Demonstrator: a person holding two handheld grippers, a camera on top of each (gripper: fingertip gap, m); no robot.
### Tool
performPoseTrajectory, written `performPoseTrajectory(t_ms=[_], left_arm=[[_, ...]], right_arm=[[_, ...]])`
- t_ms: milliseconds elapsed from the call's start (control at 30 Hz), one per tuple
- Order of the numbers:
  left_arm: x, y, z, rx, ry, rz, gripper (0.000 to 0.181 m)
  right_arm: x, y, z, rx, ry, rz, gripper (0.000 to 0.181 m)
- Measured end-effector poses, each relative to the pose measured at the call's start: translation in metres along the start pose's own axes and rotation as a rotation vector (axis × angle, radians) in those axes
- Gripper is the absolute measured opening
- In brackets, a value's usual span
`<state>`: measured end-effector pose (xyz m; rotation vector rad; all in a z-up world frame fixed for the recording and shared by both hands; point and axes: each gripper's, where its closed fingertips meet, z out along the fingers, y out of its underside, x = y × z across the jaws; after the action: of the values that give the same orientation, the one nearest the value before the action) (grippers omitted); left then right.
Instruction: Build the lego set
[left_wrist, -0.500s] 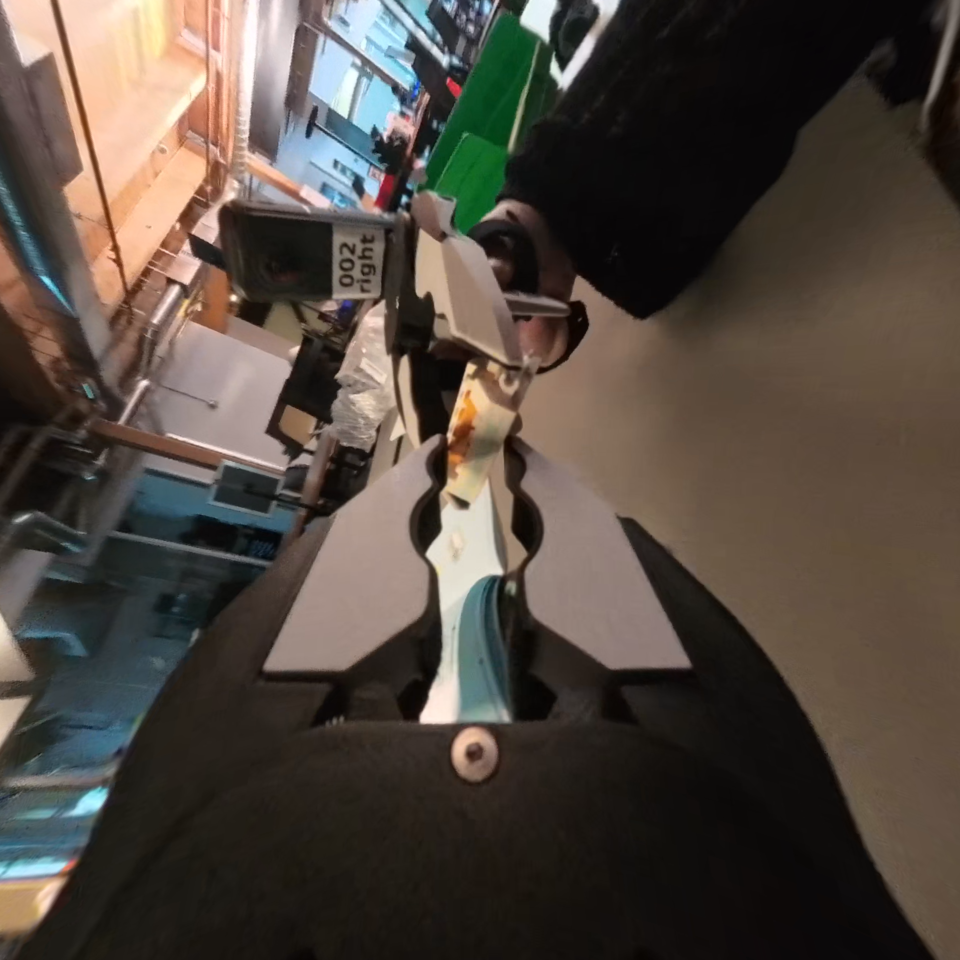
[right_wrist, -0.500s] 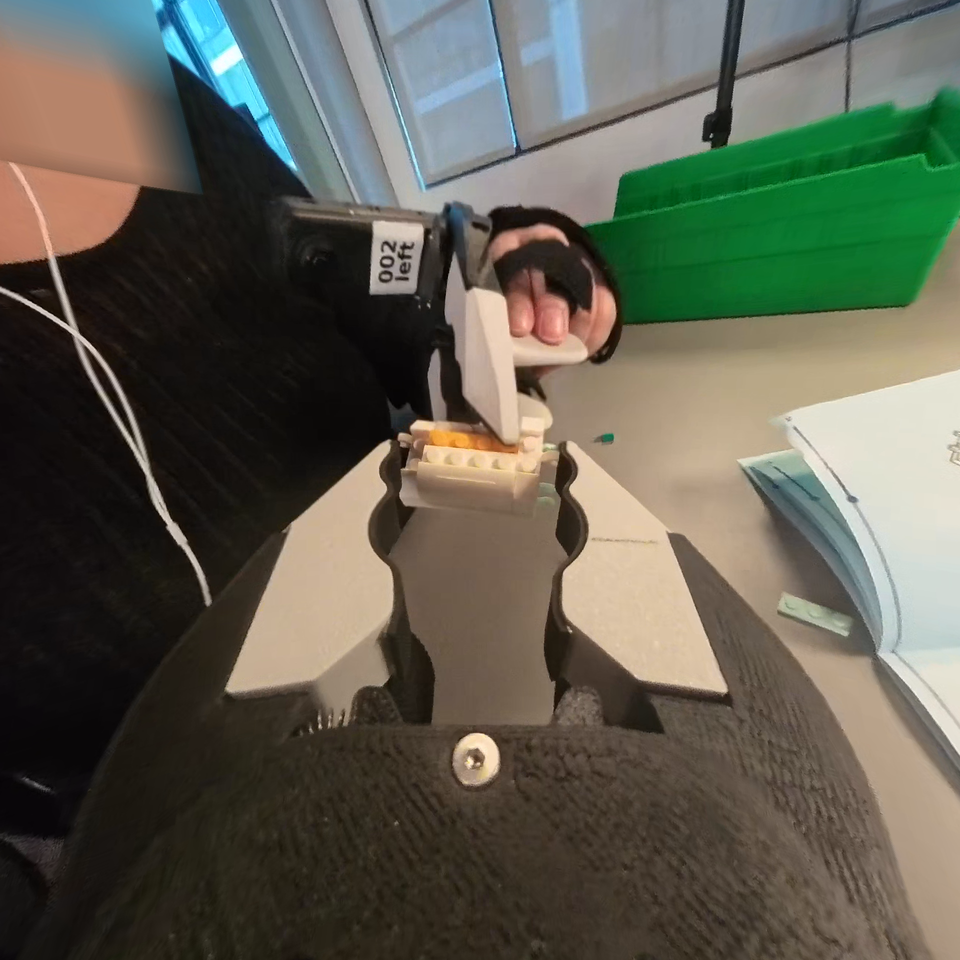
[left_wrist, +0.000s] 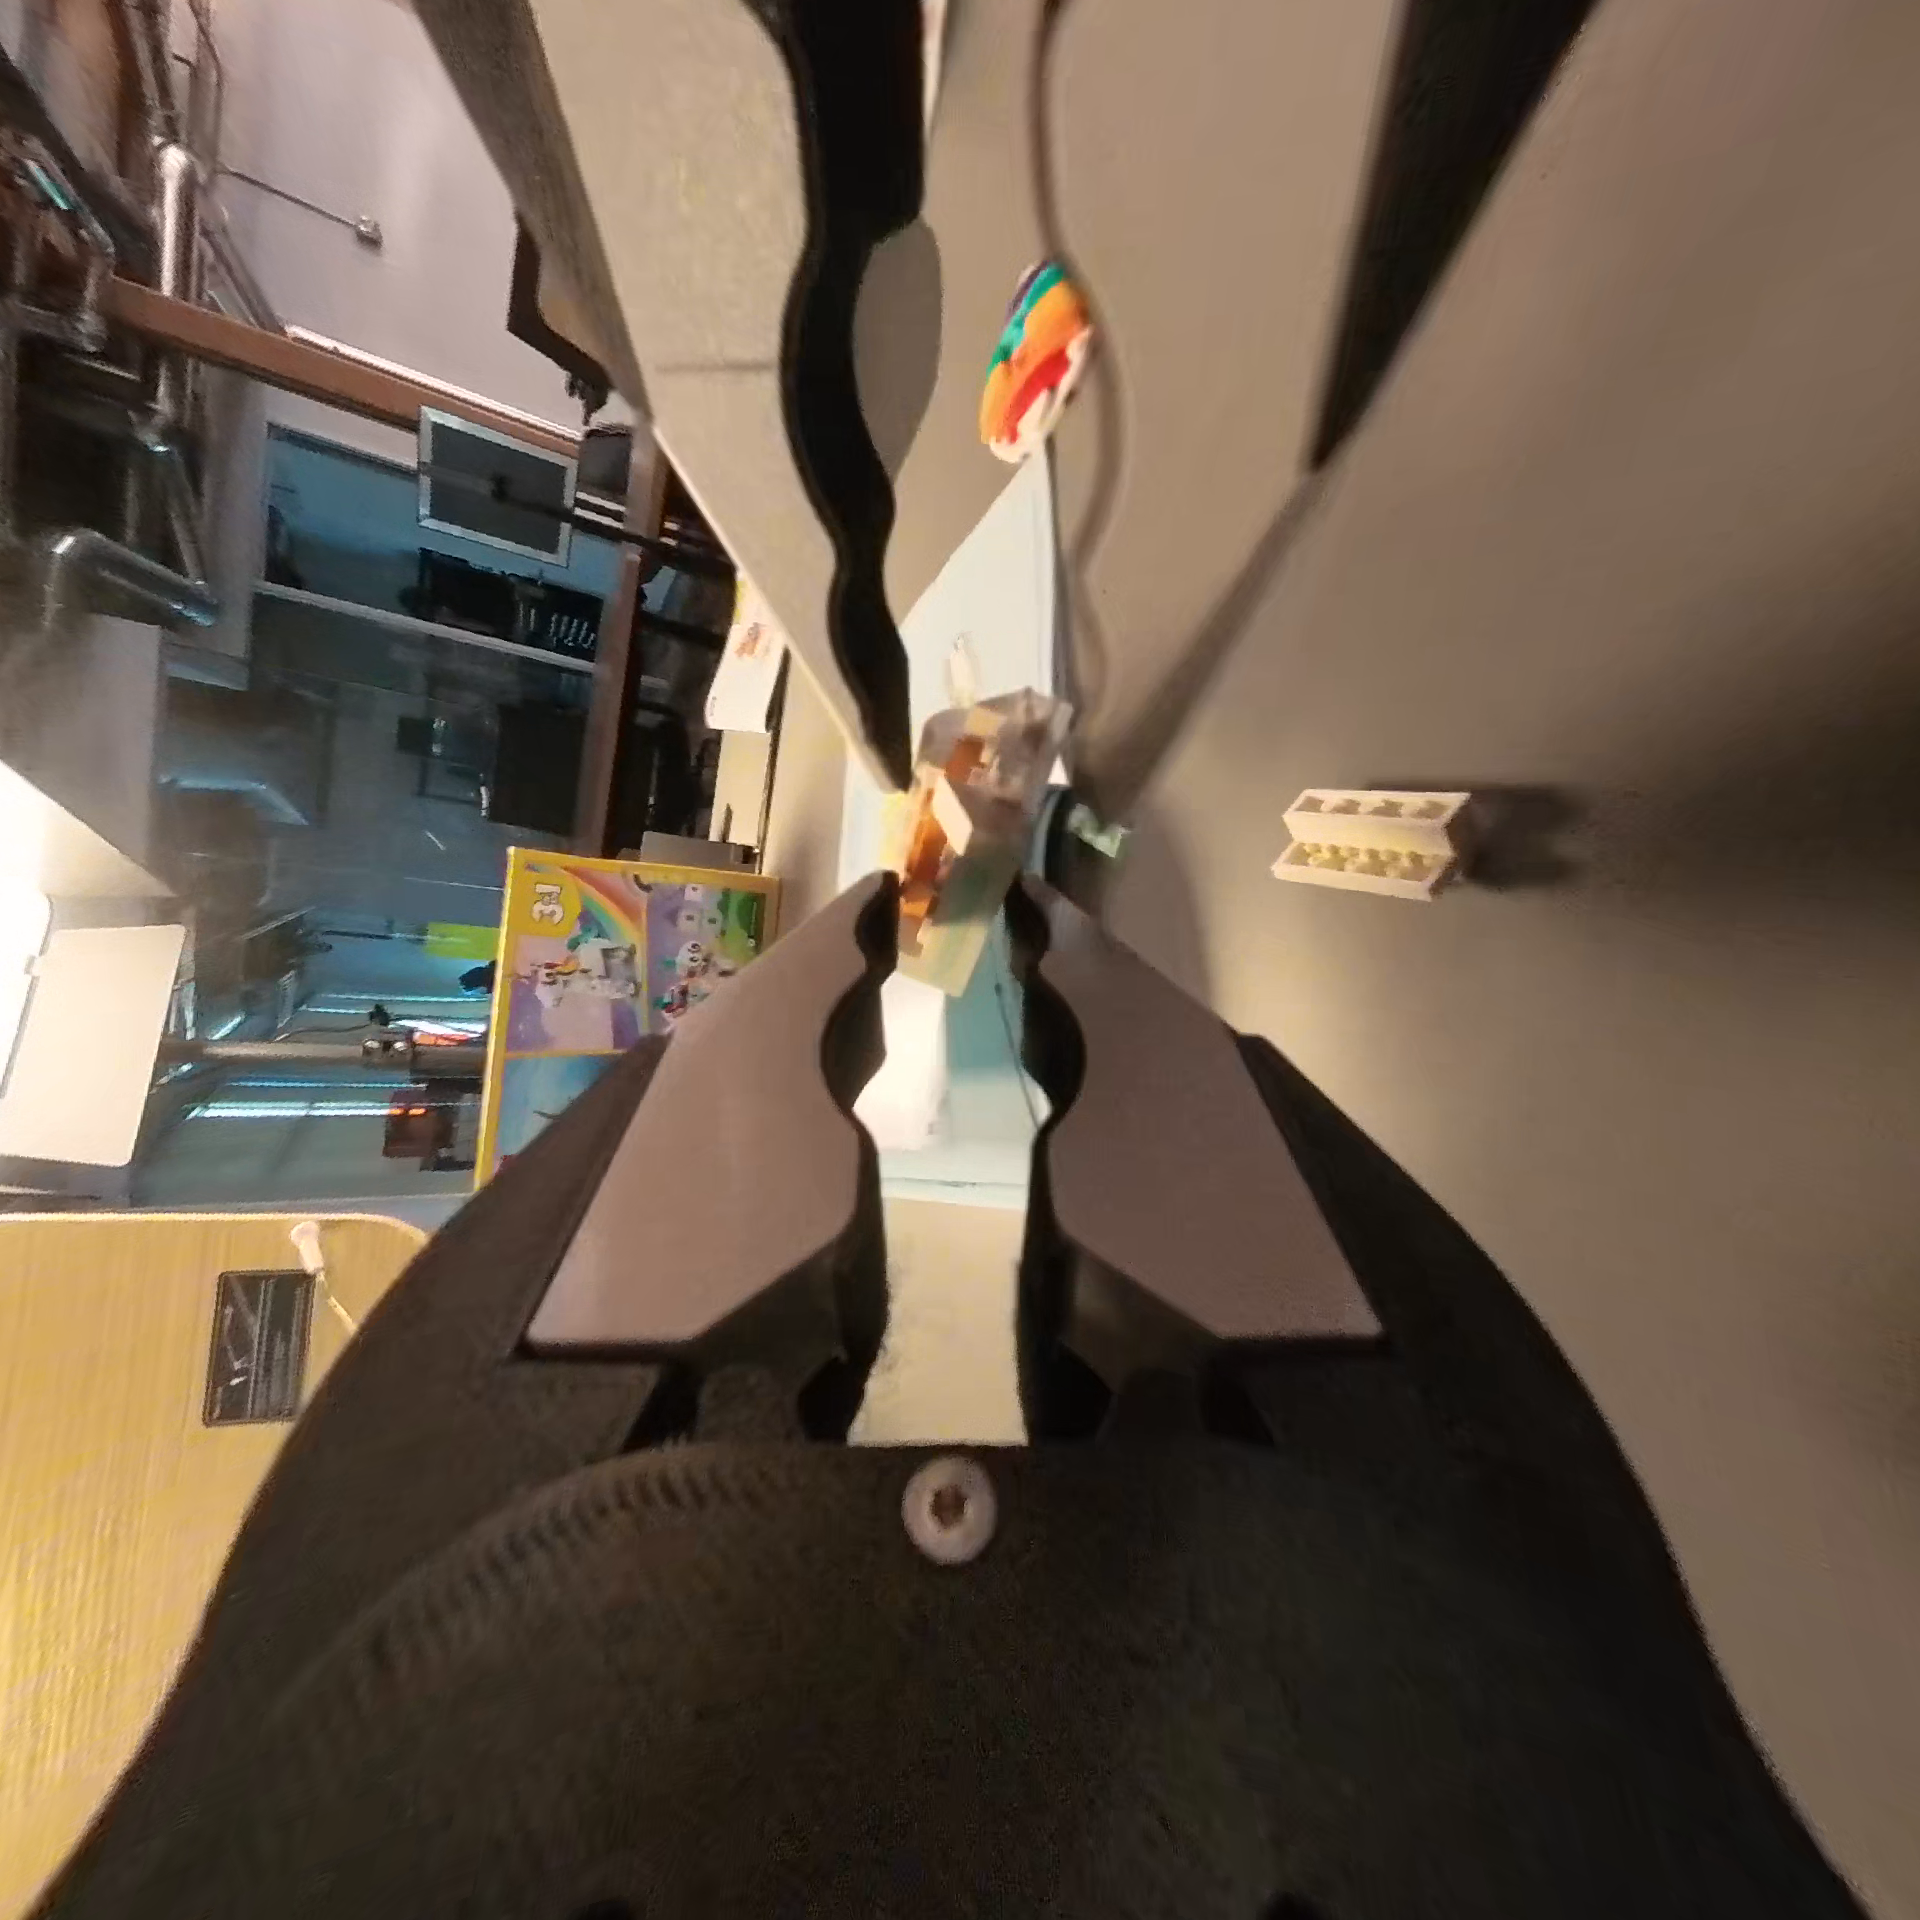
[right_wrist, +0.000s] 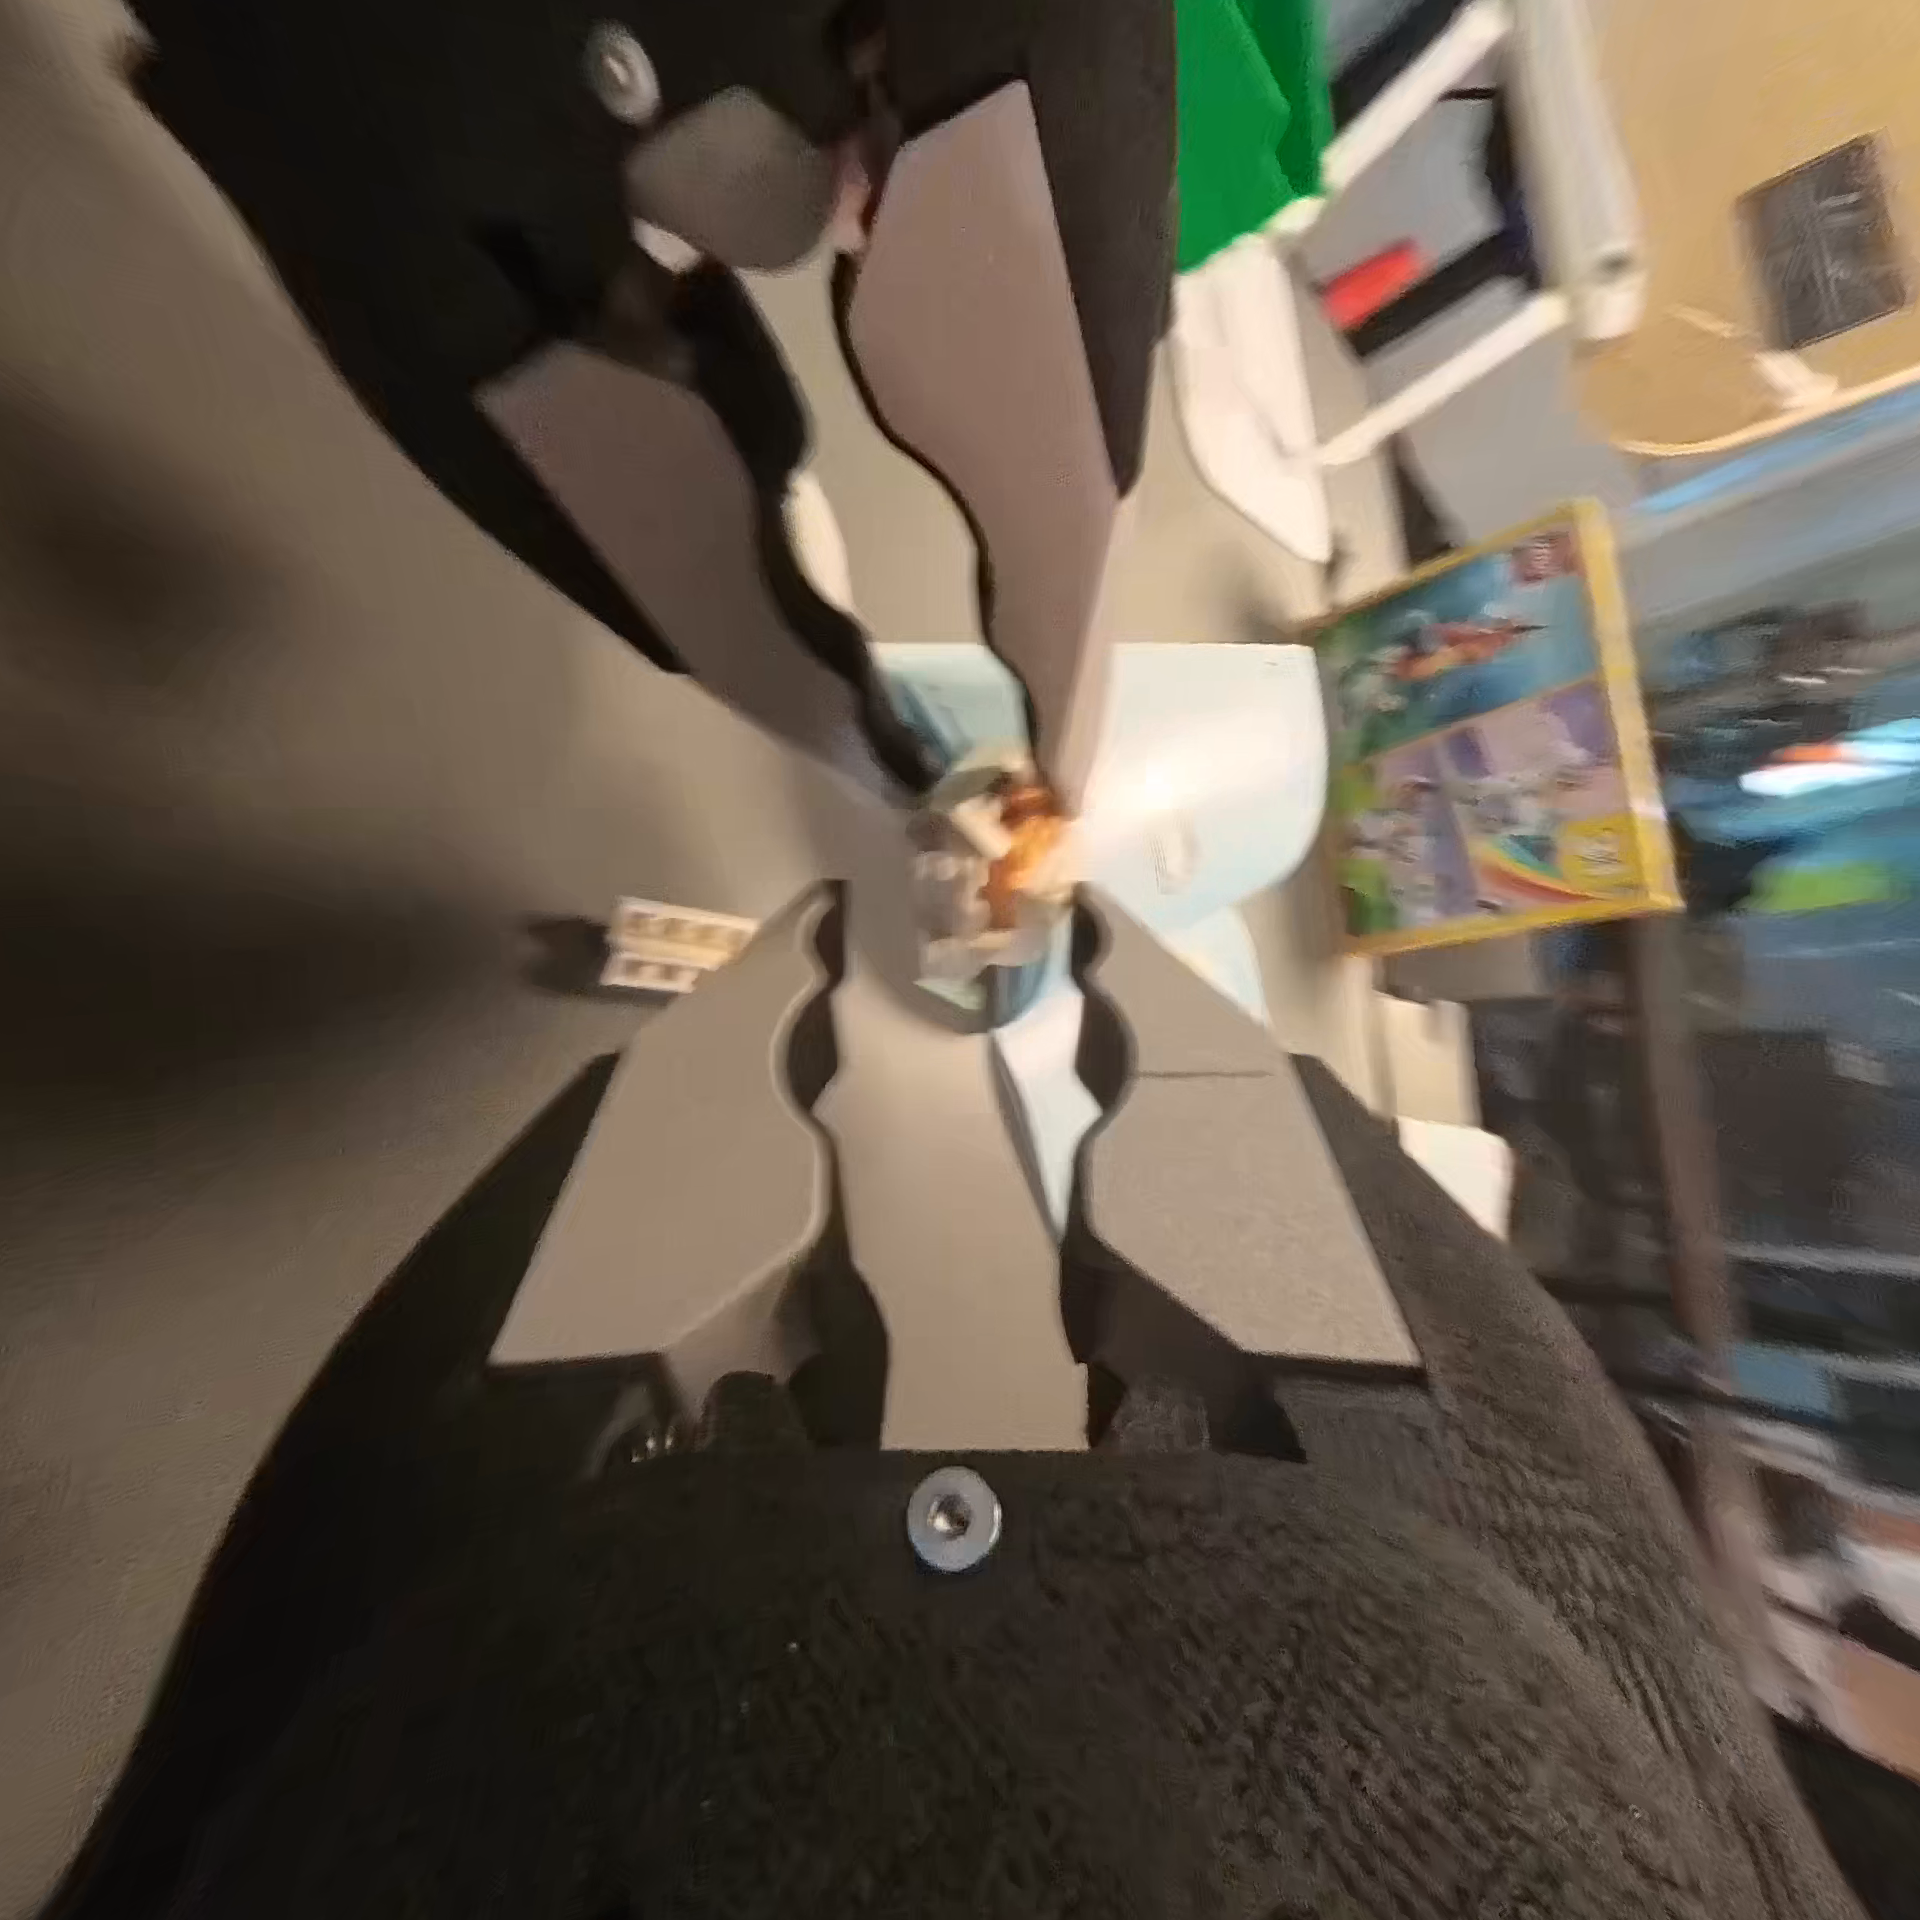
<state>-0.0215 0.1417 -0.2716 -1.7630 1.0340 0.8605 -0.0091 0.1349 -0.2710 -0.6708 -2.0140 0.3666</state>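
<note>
Both tongs have swung close, tip to tip.

Left wrist view: left tongs (left_wrist: 951, 894) stand partly open around the white-and-orange model (left_wrist: 961, 831); whether they grip it, I cannot tell. A white brick (left_wrist: 1371, 836) lies on the table (left_wrist: 1558, 1039); only here shows a rainbow piece (left_wrist: 1034, 358).

Right wrist view: right tongs (right_wrist: 961, 920), part open, are blurred; grip unclear. A green bin (right_wrist: 1236, 125) shows only here, contents hidden. A box (right_wrist: 1486, 727) stands beyond.

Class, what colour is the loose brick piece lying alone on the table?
The loose brick piece is cream-white, seen most sharply in the left wrist view.
</note>
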Motion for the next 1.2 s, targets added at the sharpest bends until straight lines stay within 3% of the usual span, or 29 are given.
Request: performPoseTrajectory(t_ms=[67,233,400,600,667,800,833,967,1100,1200], left_arm=[[-0.001,0.0,-0.002,0.018,-0.012,-0.006,0.019],[-0.006,-0.012,-0.021,0.194,-0.001,-0.118,0.02],[-0.009,-0.02,-0.038,0.384,0.147,-0.404,0.052],[-0.009,-0.045,-0.065,0.656,0.323,-0.553,0.037],[-0.009,-0.046,-0.068,0.682,0.357,-0.575,0.028],[-0.007,-0.046,-0.071,0.7,0.4,-0.599,0.031],[-0.007,-0.046,-0.072,0.708,0.402,-0.597,0.024],[-0.009,-0.031,-0.059,0.587,0.341,-0.602,0.023],[-0.016,0.025,-0.037,0.237,0.065,-0.456,0.023],[-0.017,0.054,-0.032,0.014,-0.119,-0.238,0.024]], right_arm=[[0.004,0.0,0.0,0.018,0.027,0.007,0.026],[0.007,-0.008,-0.01,0.182,-0.012,0.106,0.022],[0.0,-0.03,-0.032,0.445,-0.09,0.111,0.022],[-0.003,-0.05,-0.055,0.66,-0.203,0.188,0.022],[-0.004,-0.053,-0.06,0.695,-0.232,0.204,0.022],[-0.004,-0.056,-0.065,0.736,-0.255,0.224,0.02],[-0.003,-0.055,-0.066,0.737,-0.261,0.233,0.02],[-0.001,-0.046,-0.056,0.681,-0.294,0.31,0.027],[-0.016,0.0,-0.022,0.335,-0.415,0.491,0.036],[-0.041,0.012,-0.009,0.196,-0.525,0.58,0.047]])
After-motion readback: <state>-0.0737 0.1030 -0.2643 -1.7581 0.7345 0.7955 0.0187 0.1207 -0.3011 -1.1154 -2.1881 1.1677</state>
